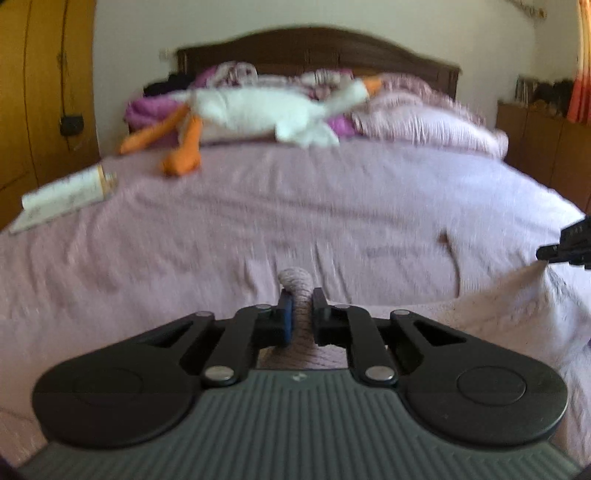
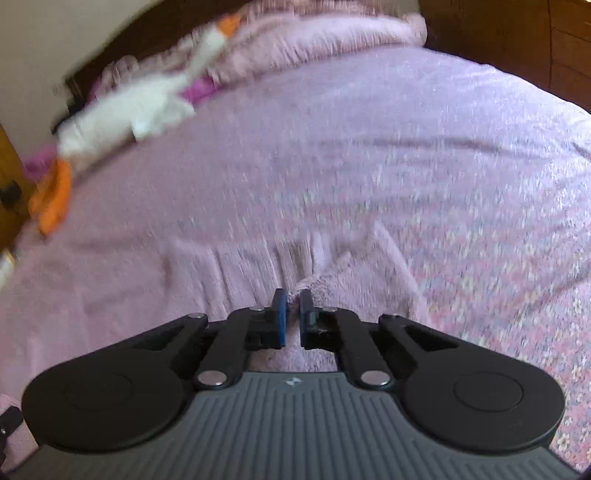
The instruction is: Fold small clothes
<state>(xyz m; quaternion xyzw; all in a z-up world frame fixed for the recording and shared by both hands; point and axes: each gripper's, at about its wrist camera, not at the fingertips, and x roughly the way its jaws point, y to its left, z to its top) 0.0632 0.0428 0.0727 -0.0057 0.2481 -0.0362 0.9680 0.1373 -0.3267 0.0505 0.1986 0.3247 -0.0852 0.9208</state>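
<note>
We count one pink garment [image 1: 498, 314], one white plush goose [image 1: 258, 114], one tube [image 1: 62, 199], one bed [image 1: 258, 206].

left wrist: low, faces headboard [image 1: 317, 48] | right wrist: tilted down, close | shared: bedspread [image 1: 258, 206], plush goose [image 2: 125, 107]

A dark wooden headboard [image 1: 317, 48] at twelve o'clock against a pale wall [image 1: 133, 33] (daylit); yellow wardrobe [image 1: 40, 92] at ten.
</note>
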